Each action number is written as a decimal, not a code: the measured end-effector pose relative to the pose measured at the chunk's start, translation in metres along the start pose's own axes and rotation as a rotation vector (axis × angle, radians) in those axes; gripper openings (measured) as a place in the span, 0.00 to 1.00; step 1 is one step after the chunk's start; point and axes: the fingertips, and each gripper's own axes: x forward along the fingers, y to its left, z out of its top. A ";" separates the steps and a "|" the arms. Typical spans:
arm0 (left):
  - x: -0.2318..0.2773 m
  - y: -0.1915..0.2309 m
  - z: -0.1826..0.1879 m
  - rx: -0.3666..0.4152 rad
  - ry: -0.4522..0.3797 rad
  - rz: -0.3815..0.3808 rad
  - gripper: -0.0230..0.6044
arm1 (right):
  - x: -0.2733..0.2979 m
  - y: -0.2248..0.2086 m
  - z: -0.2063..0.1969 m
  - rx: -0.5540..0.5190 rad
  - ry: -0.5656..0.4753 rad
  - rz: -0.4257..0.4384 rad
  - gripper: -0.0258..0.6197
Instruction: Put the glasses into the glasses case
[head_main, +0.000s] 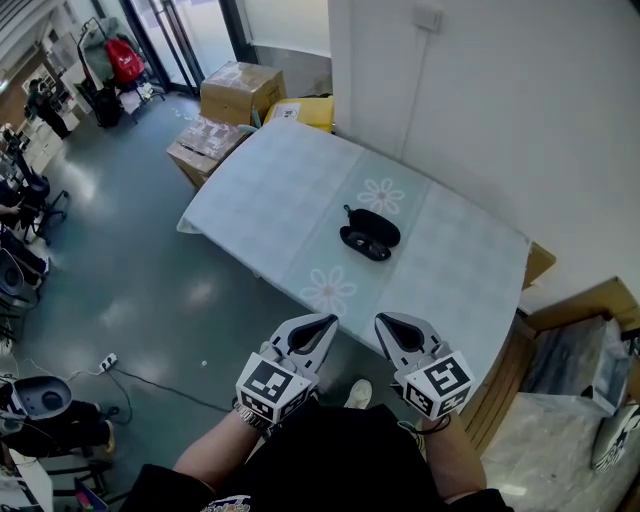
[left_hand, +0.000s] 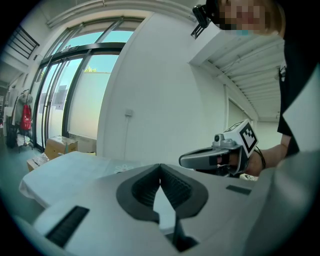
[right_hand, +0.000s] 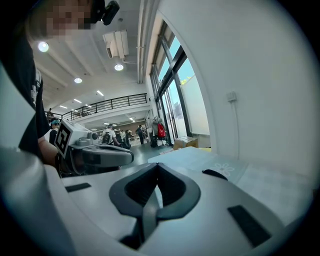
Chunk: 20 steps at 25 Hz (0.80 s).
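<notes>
**Bench** (head_main: 270, 200): pale cloth cover with flower prints, set against a white wall.

**Glasses case** (head_main: 376, 224): black, near the middle of the bench; also seen in the right gripper view (right_hand: 215, 174).

**Glasses** (head_main: 362, 243): dark, apparently lying just beside the case on its near side. Too small to be sure.

**Left claw** (head_main: 316, 329): jaws closed together, nothing between them. Held off the bench's near edge, well apart from the case.

**Right claw** (head_main: 391, 328): jaws likewise closed and empty, beside the left claw.

**Cardboard boxes** (head_main: 238, 92): on the floor past the bench's far end.
</notes>
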 end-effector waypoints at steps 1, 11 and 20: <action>0.000 -0.001 0.000 0.000 -0.001 0.001 0.08 | 0.000 0.001 0.000 0.000 0.001 0.003 0.08; -0.007 0.000 0.001 0.000 -0.009 0.019 0.08 | 0.002 0.009 -0.001 -0.007 0.005 0.026 0.08; -0.011 0.004 0.001 -0.003 -0.006 0.028 0.08 | 0.007 0.011 -0.001 -0.002 0.011 0.034 0.08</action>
